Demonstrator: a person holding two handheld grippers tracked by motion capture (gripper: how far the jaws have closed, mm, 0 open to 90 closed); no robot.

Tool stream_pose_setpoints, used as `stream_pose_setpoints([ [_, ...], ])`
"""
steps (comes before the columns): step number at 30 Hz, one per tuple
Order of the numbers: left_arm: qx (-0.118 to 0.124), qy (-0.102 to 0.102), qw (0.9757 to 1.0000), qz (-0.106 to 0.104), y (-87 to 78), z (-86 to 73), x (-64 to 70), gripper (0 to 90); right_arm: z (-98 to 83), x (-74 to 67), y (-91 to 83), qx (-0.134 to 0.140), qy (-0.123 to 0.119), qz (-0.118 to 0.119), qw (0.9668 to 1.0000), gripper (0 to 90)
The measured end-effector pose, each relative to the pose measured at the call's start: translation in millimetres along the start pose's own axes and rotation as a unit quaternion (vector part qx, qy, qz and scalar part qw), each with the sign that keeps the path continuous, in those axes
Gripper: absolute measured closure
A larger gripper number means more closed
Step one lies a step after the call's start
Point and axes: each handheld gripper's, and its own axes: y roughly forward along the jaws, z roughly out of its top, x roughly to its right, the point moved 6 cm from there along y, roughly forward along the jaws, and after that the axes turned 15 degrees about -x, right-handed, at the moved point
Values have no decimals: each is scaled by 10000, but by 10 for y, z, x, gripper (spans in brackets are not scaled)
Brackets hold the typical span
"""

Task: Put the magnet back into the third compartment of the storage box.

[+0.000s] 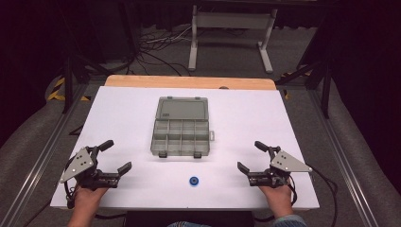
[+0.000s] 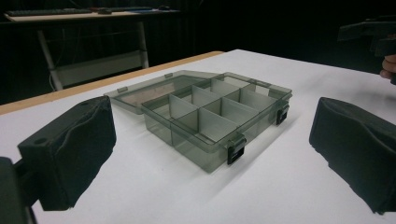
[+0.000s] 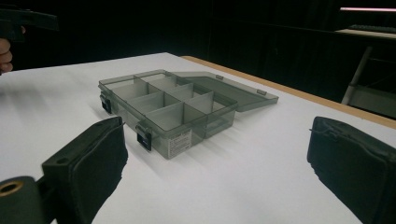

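A grey see-through compartment box lies in the middle of the white table with its lid folded back flat; its compartments look empty. A small blue round part rests on the table in front of the box. My left gripper rests near the front left corner, jaws wide apart with nothing between them. My right gripper mirrors it at the front right, open and empty too. Both point toward the box.
The white board lies on a wooden tabletop whose far edge shows behind it. A white metal frame and cables stand on the floor beyond. Dark rails run along both sides.
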Motion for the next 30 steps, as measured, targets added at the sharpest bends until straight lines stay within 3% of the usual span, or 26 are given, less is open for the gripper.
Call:
stream_pose_setpoints([
  [12,111,185,9997,74,-20,26,10,13,-3,-2,18,-86,-20,-15,10000,51],
  [21,212,7,9998,-28,-37,25,-6,6,4,-17,37,-132,-9,-9,9999,52],
  [30,169,58,9998,3,-40,26,1,7,1,-11,44,-151,-6,-7,9999,51],
])
